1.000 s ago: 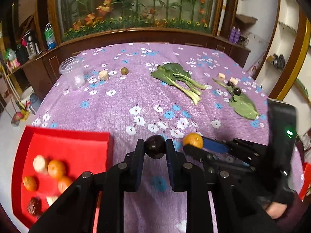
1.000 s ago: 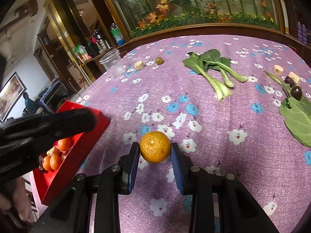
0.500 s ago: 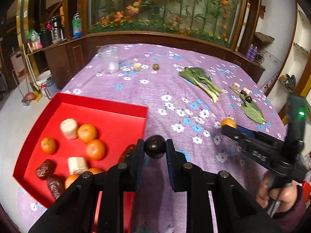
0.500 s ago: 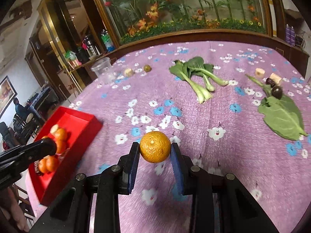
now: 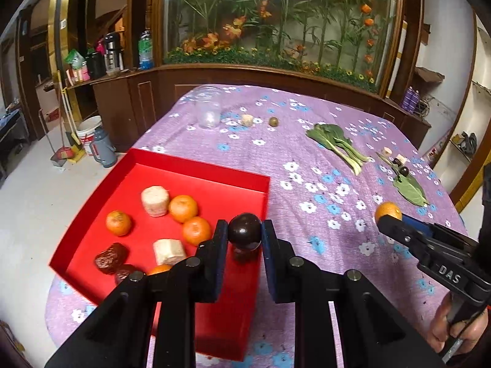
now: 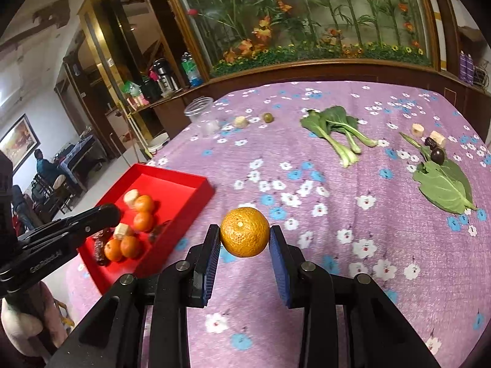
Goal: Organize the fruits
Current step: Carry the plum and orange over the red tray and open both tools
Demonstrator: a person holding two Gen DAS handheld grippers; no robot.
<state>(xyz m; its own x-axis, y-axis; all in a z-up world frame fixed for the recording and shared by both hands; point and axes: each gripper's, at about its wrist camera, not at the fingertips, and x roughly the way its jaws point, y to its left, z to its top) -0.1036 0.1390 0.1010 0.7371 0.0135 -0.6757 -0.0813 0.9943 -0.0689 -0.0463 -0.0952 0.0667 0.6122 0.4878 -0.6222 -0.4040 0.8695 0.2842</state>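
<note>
My left gripper (image 5: 244, 235) is shut on a dark round fruit (image 5: 244, 235) and holds it above the right side of the red tray (image 5: 196, 165). The tray holds several oranges (image 5: 183, 208), pale banana chunks (image 5: 155, 201) and dark dates (image 5: 110, 257). My right gripper (image 6: 245, 236) is shut on an orange (image 6: 245, 231) and holds it above the purple flowered cloth, right of the tray (image 6: 184, 181). The right gripper with its orange (image 5: 388, 211) also shows in the left wrist view. The left gripper's finger (image 6: 76, 224) shows over the tray in the right wrist view.
On the cloth lie bok choy (image 6: 334, 128), a big green leaf (image 6: 445, 187) with a dark fruit (image 6: 437, 155) and banana chunks (image 6: 437, 138), a clear jar (image 6: 202, 115), a pale chunk (image 6: 241, 121) and a small green fruit (image 6: 268, 117). The tray overhangs the table's left edge.
My left gripper has carried the dark fruit left from the cloth to above the tray. My right gripper with the orange has drawn back and slightly towards the tray.
</note>
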